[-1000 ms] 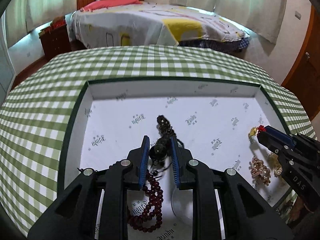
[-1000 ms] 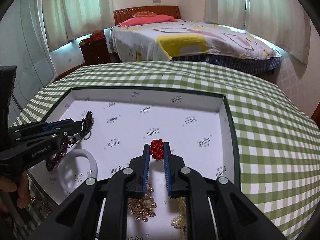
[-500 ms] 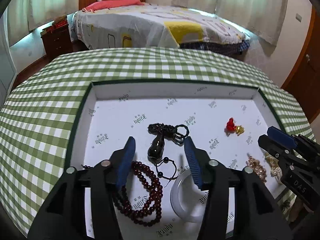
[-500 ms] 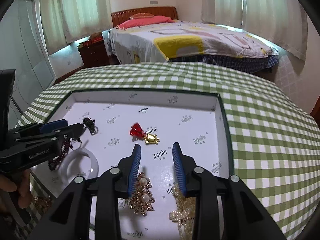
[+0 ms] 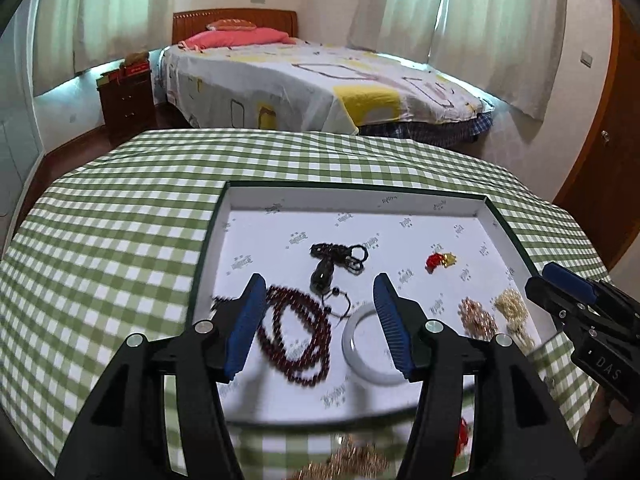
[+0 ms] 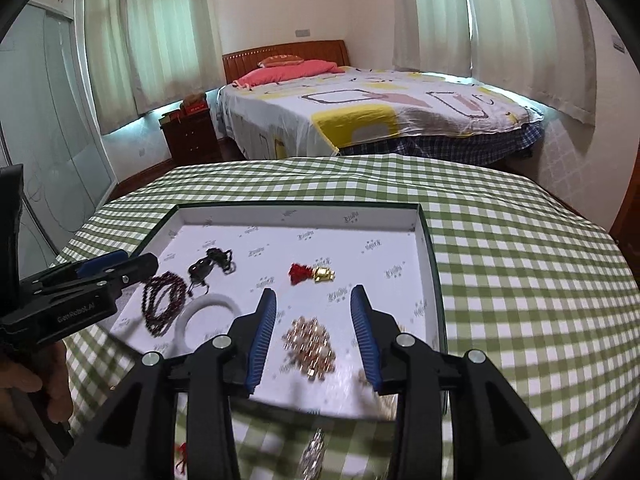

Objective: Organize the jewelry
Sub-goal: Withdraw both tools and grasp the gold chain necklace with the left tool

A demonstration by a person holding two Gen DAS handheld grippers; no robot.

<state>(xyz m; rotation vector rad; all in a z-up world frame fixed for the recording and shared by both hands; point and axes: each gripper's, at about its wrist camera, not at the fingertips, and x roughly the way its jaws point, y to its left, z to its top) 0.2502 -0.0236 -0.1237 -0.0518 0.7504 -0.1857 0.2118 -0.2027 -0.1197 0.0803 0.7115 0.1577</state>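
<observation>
A shallow white tray with a dark green rim lies on the checked tablecloth. In it lie a black pendant with cord, a dark red bead necklace, a white bangle, a red and gold charm, a gold cluster and pearl pieces. My left gripper is open and empty above the tray's near left. My right gripper is open and empty above the tray's near right.
More jewelry lies blurred on the green checked tablecloth in front of the tray: gold pieces, a red piece and a silver piece. Beyond the table stand a bed and a nightstand.
Both grippers opened and let go: the left dropped the black pendant, the right dropped the red and gold charm. Both have since pulled back and up from the tray.
</observation>
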